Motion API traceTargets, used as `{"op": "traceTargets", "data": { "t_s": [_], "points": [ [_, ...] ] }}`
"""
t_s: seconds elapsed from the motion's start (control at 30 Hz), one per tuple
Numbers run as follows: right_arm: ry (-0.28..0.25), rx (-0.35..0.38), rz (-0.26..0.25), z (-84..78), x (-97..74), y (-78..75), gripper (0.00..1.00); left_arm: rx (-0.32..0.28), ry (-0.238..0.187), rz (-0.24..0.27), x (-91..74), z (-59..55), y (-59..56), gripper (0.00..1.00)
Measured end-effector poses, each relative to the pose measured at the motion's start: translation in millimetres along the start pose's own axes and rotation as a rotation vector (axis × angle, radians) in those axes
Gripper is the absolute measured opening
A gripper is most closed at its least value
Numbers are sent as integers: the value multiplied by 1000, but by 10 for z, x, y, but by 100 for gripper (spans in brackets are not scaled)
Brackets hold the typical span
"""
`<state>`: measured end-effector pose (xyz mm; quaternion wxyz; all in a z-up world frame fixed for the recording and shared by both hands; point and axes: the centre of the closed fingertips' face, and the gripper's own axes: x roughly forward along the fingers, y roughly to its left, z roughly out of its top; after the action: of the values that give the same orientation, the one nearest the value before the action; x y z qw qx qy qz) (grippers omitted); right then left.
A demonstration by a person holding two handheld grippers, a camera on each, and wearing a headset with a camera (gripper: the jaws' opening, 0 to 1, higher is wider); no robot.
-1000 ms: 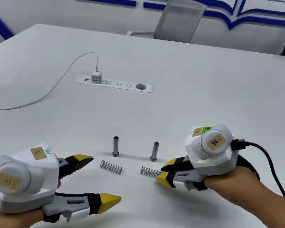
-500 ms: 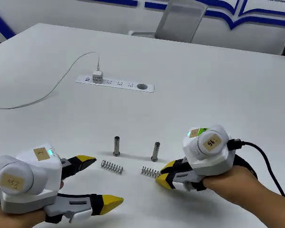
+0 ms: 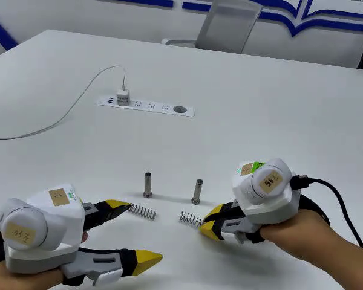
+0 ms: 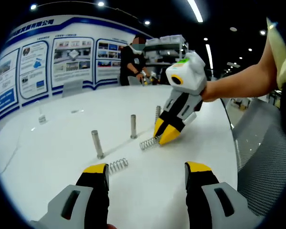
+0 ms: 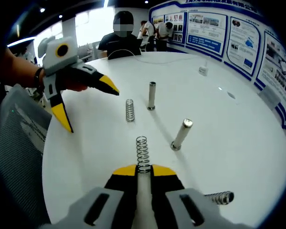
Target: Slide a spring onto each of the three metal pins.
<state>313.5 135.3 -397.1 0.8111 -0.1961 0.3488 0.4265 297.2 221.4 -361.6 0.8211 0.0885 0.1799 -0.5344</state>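
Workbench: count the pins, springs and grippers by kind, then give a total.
Bare metal pins: 2
Pin wearing a spring: 1
Loose springs: 2, one with its end in the right claw
Grippers: 2, left gripper and right gripper
Total: 7

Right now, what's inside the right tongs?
The right tongs pinch one end of a spring; the rest lies on the table. The gripped coils are hidden.
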Motion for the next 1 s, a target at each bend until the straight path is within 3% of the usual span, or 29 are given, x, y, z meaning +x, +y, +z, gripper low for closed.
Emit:
{"op": "traceTargets", "data": {
  "t_s": [0.43,0.7,1.0],
  "points": [
    [34,-69,86,71,-176,309,11,73,25,-72,87,-4,-194,55],
    [57,-119,149,133,-183,492,11,115,34,-99,108,-8,-273,51],
    [78,-151,193,157,-192,600,11,165,42,-134,125,-20,-375,40]
  ]
}}
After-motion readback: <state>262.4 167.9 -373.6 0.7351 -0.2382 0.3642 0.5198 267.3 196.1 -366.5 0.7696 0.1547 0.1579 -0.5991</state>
